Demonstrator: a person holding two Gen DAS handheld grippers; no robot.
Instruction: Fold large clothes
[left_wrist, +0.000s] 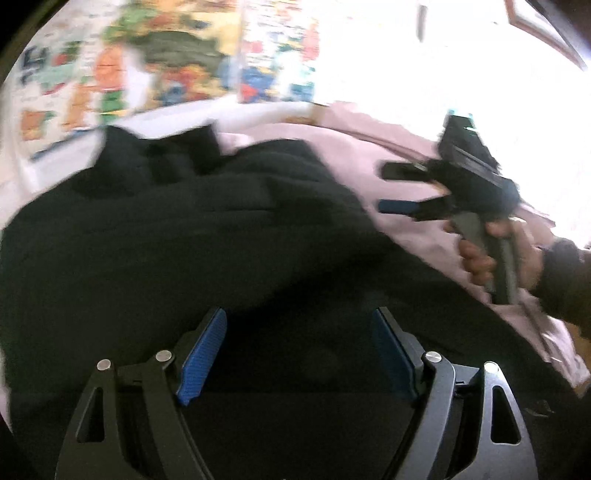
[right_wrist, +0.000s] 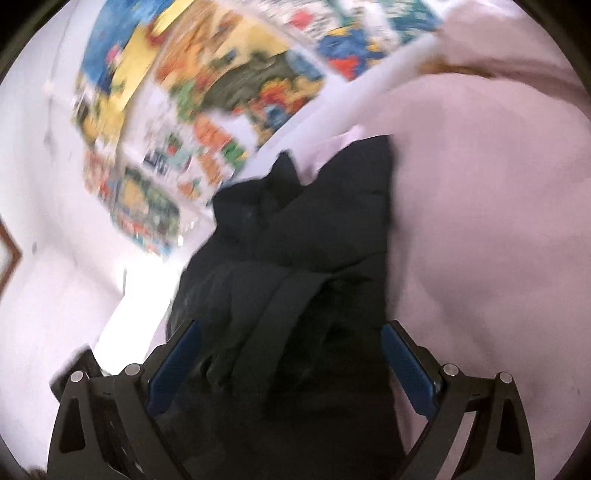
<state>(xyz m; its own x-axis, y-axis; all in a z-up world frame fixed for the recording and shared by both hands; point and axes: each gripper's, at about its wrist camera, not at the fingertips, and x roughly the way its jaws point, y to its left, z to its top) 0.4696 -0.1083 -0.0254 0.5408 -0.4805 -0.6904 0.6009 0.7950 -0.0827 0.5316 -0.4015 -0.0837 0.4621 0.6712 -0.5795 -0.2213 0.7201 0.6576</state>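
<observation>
A large black garment (left_wrist: 192, 236) lies spread on a pale pink bedsheet (left_wrist: 354, 155). My left gripper (left_wrist: 299, 350) is open, its blue pads wide apart just above the near part of the garment, holding nothing. My right gripper (left_wrist: 384, 188) shows in the left wrist view, held in a hand at the right, open and empty over the garment's right edge. In the right wrist view the right gripper (right_wrist: 291, 362) is open over a bunched end of the black garment (right_wrist: 314, 229). Both views are motion-blurred.
The pink sheet (right_wrist: 480, 203) covers the bed to the right of the garment. Colourful posters (left_wrist: 155, 74) hang on the white wall behind the bed; they also show in the right wrist view (right_wrist: 207, 99). A wooden frame corner (left_wrist: 546, 33) is at top right.
</observation>
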